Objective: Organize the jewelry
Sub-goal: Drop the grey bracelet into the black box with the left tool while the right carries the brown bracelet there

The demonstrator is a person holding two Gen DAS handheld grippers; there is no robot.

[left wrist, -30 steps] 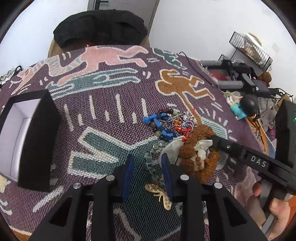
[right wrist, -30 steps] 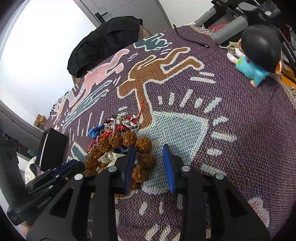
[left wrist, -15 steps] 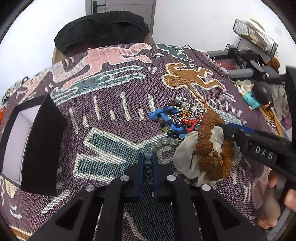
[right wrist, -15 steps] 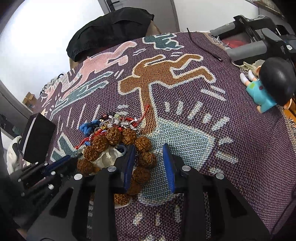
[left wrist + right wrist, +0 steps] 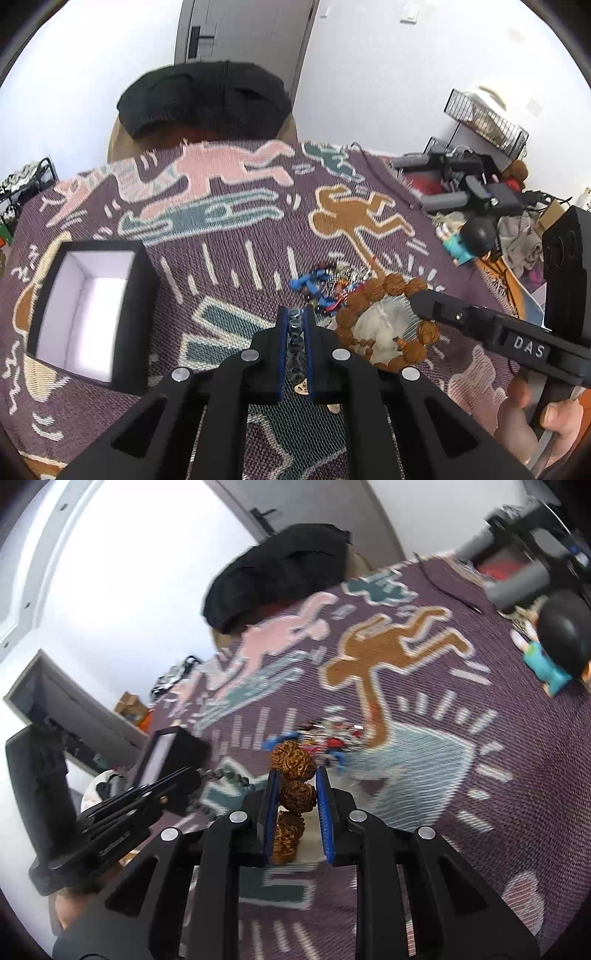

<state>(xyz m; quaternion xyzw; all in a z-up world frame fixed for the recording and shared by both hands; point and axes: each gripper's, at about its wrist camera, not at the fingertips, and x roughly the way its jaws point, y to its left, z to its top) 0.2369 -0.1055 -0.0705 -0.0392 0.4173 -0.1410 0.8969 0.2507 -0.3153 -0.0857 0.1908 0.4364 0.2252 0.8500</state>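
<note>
Two grippers lift beads off a patterned blanket

The left gripper (image 5: 295, 317) is clamped on a grey bead strand (image 5: 295, 332); the right gripper (image 5: 296, 775) is closing, its pads pressing a brown seed bracelet (image 5: 293, 764). An open black box (image 5: 92, 306) sits near the blanket's (image 5: 221, 229) left edge, other jewelry (image 5: 321, 284) heaped mid-blanket.

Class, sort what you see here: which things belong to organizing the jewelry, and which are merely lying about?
Belongs to the job:
- grey bead strand
- brown seed-bead bracelet
- tangled jewelry pile
- open black box

Just lying about:
- doll
- black garment
- wire basket
</note>
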